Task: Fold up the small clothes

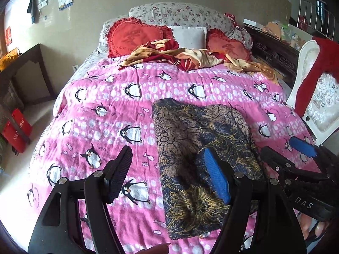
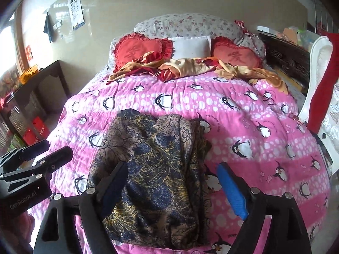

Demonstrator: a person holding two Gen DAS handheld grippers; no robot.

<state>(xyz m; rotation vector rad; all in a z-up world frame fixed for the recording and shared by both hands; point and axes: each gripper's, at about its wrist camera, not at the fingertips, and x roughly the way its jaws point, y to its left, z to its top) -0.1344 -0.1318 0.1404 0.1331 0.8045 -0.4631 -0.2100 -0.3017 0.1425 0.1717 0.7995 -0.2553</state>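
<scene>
A dark blue, brown and gold patterned garment (image 1: 197, 160) lies folded in a long strip on the pink penguin blanket (image 1: 110, 110); it also shows in the right wrist view (image 2: 156, 169). My left gripper (image 1: 167, 173) is open and empty, above the garment's left edge. My right gripper (image 2: 173, 188) is open and empty, above the garment's near right part. It appears in the left wrist view (image 1: 284, 148) at the garment's right side. The left gripper shows in the right wrist view (image 2: 48, 148) at the far left.
Two red heart cushions (image 1: 135, 36), a white pillow (image 1: 190, 36) and a crumpled red and tan cloth (image 1: 186, 58) lie at the bed's head. A white chair (image 1: 317, 97) with a red cloth stands right of the bed. A dark table (image 1: 25, 72) stands left.
</scene>
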